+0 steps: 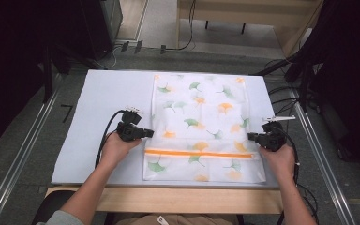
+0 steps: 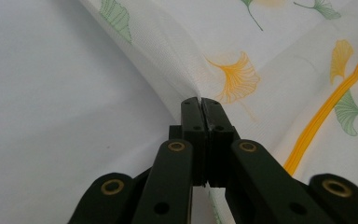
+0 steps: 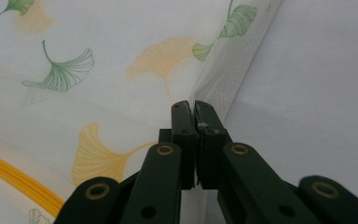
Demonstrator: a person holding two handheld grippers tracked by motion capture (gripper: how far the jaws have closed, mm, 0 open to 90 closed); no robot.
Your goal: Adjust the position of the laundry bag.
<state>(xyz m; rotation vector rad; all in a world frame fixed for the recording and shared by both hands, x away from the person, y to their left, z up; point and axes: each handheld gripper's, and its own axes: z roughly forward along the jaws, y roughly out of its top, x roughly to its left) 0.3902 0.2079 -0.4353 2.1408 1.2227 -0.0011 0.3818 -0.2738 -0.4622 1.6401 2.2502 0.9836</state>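
So I was at the pinch-and-lift stage with the mesh laundry bag (image 1: 200, 125), which lay flat on the white table cover (image 1: 108, 89), zipper (image 1: 198, 153) nearest me. My left gripper (image 1: 148, 133) was clamped on its left edge, my right gripper (image 1: 251, 136) clamped on its right edge. Next, I judged, both sides had to rise evenly, or the bag would skew.

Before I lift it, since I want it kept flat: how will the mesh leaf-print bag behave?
Probably floppy: the mesh bag already puckers into folds where the left gripper pinches its edge. Likely light, being thin see-through net. It may sag in the middle between the left and the right gripper.
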